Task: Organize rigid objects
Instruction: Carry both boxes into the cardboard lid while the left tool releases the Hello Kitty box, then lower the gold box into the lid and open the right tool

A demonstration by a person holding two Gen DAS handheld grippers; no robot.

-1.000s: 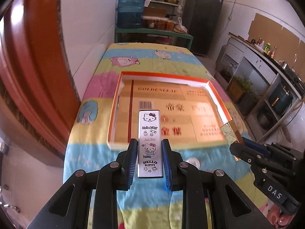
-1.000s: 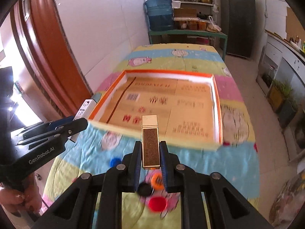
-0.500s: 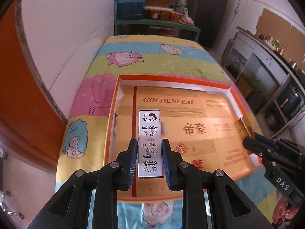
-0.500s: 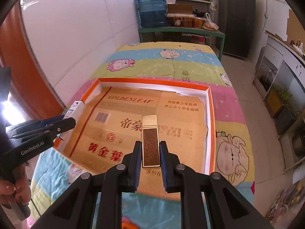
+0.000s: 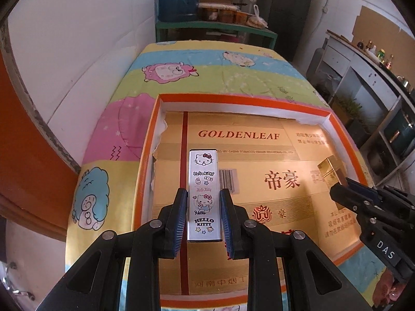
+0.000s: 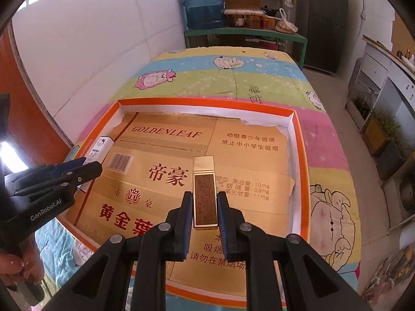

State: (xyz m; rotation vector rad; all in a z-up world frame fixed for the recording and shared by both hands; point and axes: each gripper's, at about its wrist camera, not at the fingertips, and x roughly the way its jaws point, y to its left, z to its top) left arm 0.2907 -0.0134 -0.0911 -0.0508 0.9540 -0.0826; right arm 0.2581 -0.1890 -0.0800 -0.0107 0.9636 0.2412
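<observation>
My left gripper (image 5: 203,194) is shut on a flat silver Hello Kitty lighter (image 5: 204,194) and holds it over the left part of an orange-rimmed shallow box (image 5: 241,98) lined with gold GOLDENLEAF card. My right gripper (image 6: 204,197) is shut on a gold lighter (image 6: 205,191) with a dark engraved face, over the box's middle-right. The box also shows in the right wrist view (image 6: 207,102). The left gripper with the Hello Kitty lighter (image 6: 99,147) appears at that view's left edge. The gold lighter (image 5: 332,172) appears at the right of the left wrist view.
The box sits on a table with a cartoon-print cloth (image 5: 207,64). A white wall and an orange door (image 5: 23,155) run along the left. A green shelf with a blue water jug (image 6: 202,2) stands beyond the table's far end. Kitchen cabinets (image 5: 363,83) line the right.
Both grippers have moved forward from the table's near edge to over the box, each still holding its lighter. The bottle caps on the cloth have dropped out of the right wrist view.
</observation>
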